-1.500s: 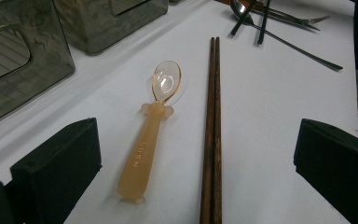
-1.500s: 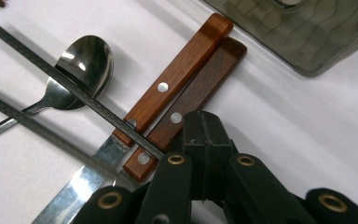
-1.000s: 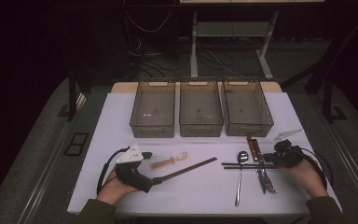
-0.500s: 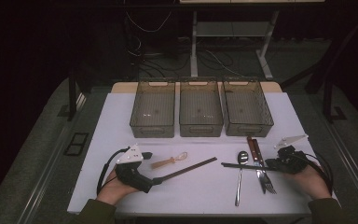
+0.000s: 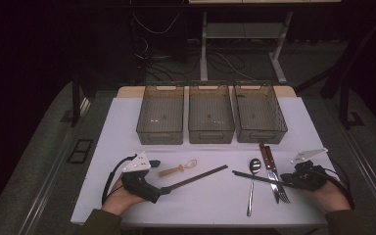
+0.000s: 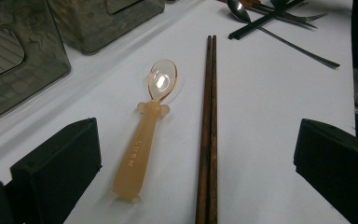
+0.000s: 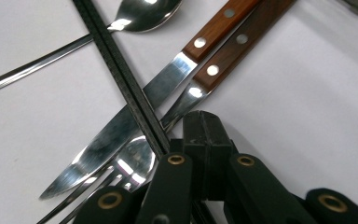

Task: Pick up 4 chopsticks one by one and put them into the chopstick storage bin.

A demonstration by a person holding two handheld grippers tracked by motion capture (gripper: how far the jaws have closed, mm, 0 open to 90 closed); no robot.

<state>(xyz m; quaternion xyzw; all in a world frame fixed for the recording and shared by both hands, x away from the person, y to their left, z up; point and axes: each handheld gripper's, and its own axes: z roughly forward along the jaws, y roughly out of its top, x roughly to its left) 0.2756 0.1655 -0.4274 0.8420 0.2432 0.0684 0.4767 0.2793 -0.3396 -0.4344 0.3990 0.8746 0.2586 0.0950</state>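
Your left gripper (image 6: 193,186) sits low over the white table (image 6: 270,112) with its jaws spread wide.

Between your two black jaws lie a clear amber plastic spoon (image 6: 147,126) and a pair of dark wooden chopsticks (image 6: 209,121), side by side and just apart, neither touched by a jaw. The spoon points its bowl away from you, its handle end near the left jaw. The chopsticks run straight up the middle, pressed together. Up at the far right a black chopstick (image 6: 261,21) crosses a metal spoon (image 6: 279,39) beside a fork (image 6: 303,17). Two smoky plastic bins (image 6: 23,60) stand at the upper left.
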